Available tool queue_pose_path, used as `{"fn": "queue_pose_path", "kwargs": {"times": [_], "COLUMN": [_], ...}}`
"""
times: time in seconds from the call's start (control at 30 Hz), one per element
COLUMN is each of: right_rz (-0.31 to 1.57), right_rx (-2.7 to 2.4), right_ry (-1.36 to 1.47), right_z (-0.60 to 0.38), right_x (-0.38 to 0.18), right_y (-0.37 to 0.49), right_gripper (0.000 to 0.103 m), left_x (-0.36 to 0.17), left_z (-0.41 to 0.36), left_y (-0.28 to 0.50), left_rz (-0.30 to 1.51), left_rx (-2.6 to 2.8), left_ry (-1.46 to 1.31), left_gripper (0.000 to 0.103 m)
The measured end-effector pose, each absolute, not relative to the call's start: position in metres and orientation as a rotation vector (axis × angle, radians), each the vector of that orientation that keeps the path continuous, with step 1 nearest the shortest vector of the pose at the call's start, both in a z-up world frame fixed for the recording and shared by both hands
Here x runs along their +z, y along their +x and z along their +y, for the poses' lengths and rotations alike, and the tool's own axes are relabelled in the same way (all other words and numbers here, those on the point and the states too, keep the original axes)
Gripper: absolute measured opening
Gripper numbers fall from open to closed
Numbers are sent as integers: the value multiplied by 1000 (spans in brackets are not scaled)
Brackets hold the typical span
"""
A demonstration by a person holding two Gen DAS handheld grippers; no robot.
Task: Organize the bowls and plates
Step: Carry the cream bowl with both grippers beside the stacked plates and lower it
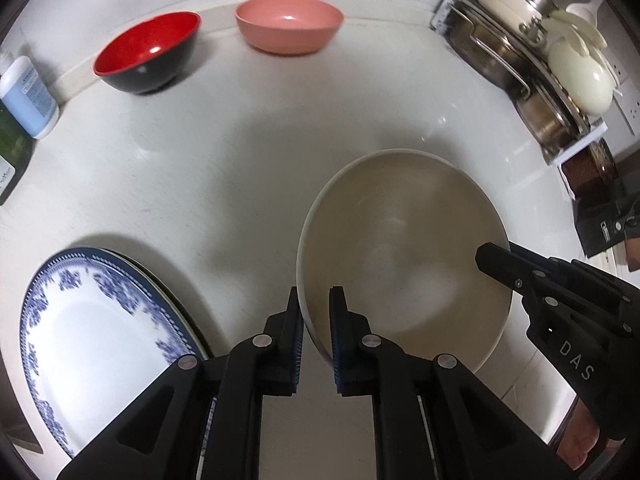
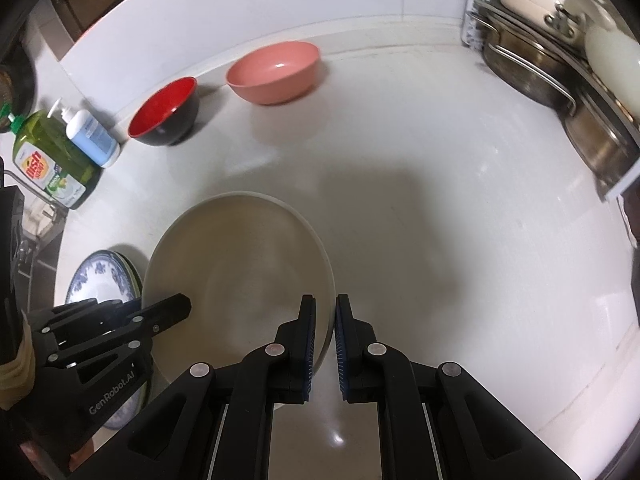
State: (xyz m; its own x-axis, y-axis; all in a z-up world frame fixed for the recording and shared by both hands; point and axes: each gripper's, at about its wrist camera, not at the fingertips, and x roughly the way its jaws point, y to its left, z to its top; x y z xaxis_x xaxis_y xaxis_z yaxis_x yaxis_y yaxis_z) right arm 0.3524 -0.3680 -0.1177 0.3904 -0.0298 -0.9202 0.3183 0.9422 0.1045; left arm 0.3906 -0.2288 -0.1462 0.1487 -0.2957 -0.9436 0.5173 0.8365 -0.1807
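A large cream bowl (image 1: 404,256) sits upright on the white counter, its interior plain and empty, nearest of all the dishes. To its left lies a blue-and-white floral plate (image 1: 100,340), flat, stacked on at least one other plate whose rim shows beneath it (how many cannot be told). Well apart, by the back wall, stand two smaller bowls, both upright and empty: a red-lined bowl with a black outside (image 1: 148,54) and, just to its right, a pink bowl (image 1: 289,24), not touching.
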Motion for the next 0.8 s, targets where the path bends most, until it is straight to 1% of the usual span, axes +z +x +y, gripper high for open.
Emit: {"fn": "queue_pose_path", "kwargs": {"times": [0.2,0.8], "right_rz": [1172,1211], "right_rx": [-249,-251], "right_ry": [293,317], "right_z": [-376,-386], "right_x": [-125,-140], "right_y": [340,332], "right_gripper": [11,12], "left_x": [-153,-158], "left_z": [-238,-245], "left_y": [378,379], "left_rz": [1314,1332], "left_rx": [-606,-591], "left_ry": [229,240], "left_gripper": [13,13]}}
